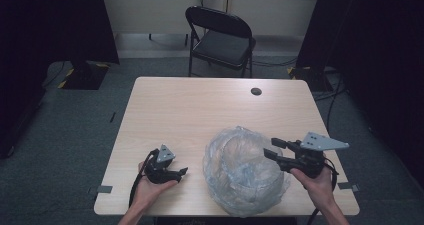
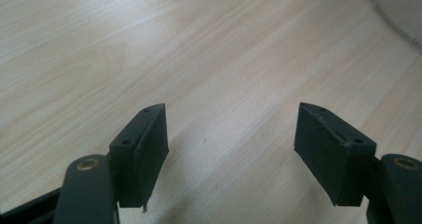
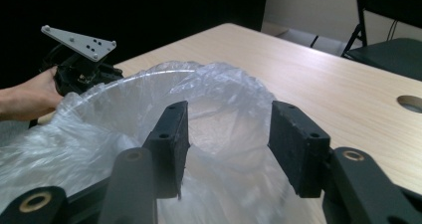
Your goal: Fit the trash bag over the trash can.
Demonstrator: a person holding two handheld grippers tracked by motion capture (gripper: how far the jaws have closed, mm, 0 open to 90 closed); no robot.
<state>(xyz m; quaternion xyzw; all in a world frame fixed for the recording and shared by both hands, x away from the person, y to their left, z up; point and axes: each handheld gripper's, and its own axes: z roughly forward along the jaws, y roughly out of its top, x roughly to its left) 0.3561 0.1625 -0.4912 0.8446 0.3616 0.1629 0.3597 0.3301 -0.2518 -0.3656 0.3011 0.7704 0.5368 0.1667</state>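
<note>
High view: clear bowl (image 1: 245, 175) wrapped in plastic bag (image 1: 220, 157) sits near edge of table (image 1: 200, 105). Left gripper (image 1: 179, 174) rests left of it.

Left gripper view: jaws open, nothing between.

Right gripper view: right gripper (image 3: 226, 142) jaws open at bag rim, not pinching yet. Looks like just starting.

A clear plastic bag (image 1: 243, 171) lines a round transparent bowl (image 3: 124, 84), its crinkled film bunched over the rim and spilling down the sides; it sits upright on the pale wooden surface (image 1: 200, 110) near the front edge, right of centre
</note>
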